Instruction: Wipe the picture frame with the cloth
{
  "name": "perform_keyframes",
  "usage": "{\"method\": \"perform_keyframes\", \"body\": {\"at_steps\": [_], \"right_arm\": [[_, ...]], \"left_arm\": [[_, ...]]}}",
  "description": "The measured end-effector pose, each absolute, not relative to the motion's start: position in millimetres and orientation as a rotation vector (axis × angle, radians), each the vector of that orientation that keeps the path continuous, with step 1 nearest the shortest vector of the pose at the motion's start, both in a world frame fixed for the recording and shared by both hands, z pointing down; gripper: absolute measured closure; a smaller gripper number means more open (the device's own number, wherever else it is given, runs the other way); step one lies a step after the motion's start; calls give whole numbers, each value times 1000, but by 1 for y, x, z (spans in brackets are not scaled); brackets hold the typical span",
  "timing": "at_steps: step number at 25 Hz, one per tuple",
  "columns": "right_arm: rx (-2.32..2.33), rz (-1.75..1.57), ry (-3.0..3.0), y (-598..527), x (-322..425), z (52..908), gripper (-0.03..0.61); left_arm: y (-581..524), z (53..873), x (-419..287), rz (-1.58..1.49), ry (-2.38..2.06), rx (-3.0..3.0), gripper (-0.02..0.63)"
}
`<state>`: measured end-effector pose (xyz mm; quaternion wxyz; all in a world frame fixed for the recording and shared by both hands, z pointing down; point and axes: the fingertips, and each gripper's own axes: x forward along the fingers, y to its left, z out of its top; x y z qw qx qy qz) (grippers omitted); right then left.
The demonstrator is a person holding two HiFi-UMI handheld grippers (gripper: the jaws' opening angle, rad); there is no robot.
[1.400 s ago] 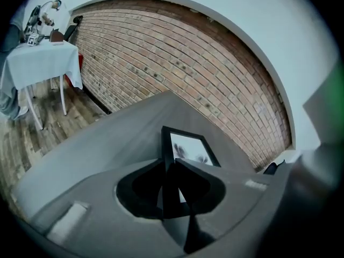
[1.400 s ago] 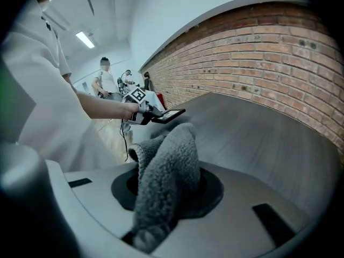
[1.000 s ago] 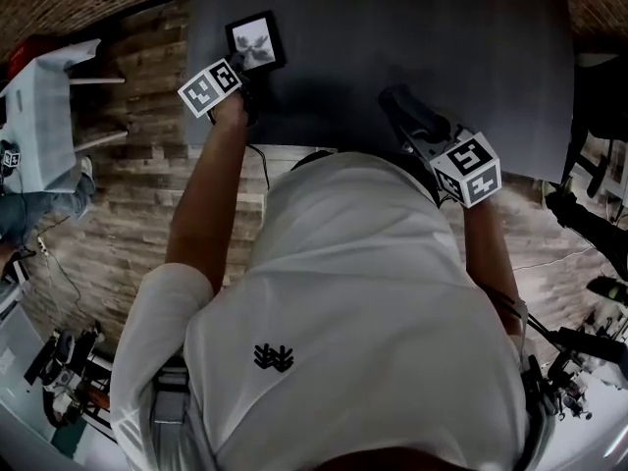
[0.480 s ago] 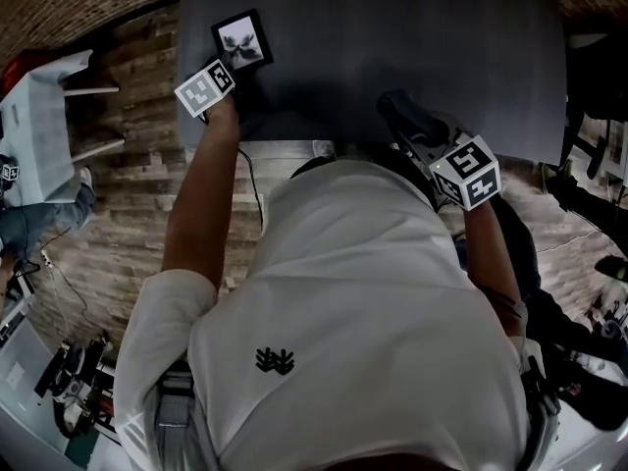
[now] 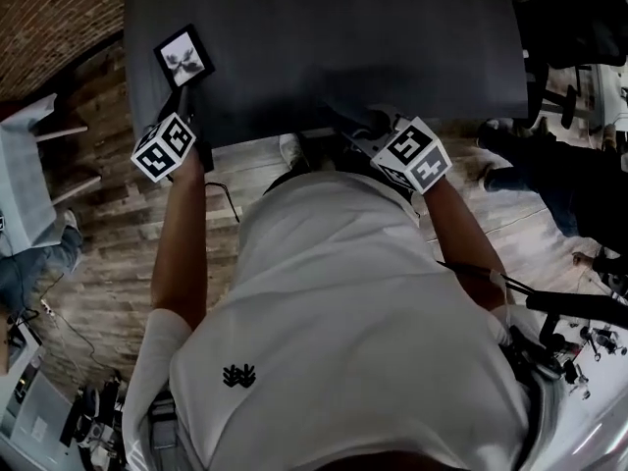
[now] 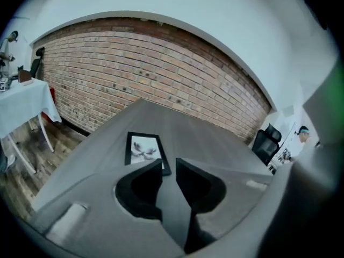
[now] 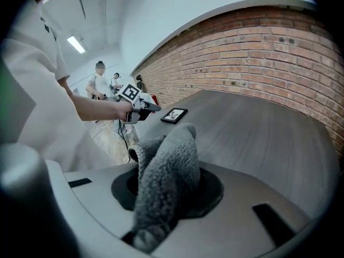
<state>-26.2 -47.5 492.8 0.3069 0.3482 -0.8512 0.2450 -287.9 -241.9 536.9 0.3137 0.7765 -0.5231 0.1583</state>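
Note:
The black picture frame (image 5: 183, 57) lies flat near the left corner of the dark grey table (image 5: 343, 37). My left gripper (image 5: 180, 101) hangs just short of the picture frame (image 6: 144, 149), above the table's near edge. In the left gripper view, my left gripper (image 6: 169, 168) has a narrow gap between its jaws; they have just been closing, with nothing between them. My right gripper (image 5: 358, 130) is at the near edge further right. There my right gripper (image 7: 169, 160) is shut on a fluffy grey cloth (image 7: 166, 181) that bulges over the jaws. The frame (image 7: 174, 114) lies well ahead of it.
A table with a white cloth (image 5: 20, 165) stands on the wooden floor to the left. A black office chair (image 6: 266, 144) is beyond the table's far right. A brick wall (image 6: 134, 69) runs behind. Seated people's legs (image 5: 549, 165) show on the right.
My left gripper has drawn back from the frame towards the table's near edge and risen; the frame stays flat. My right gripper has shifted along the near edge with the cloth.

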Motion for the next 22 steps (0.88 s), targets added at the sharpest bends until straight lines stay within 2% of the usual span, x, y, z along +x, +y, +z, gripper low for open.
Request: {"method": "perform_keyframes", "body": {"at_steps": [3,6,16,22], "right_arm": [[895,614,-2286,-38,-25,485,488],[876,571,-2319,-18,-9,474,488],[786,587,-2394,90,29,468,489],[680,583,-2442,162,39,473,489]], "left_arm": [[-204,519,-257,366,-1251,2096,573],[-150,504,-212,355,-1099,2143,598],[29,457,-96,409,-838,2273,601],[129,456,-56,493,-796,2270,601]]}}
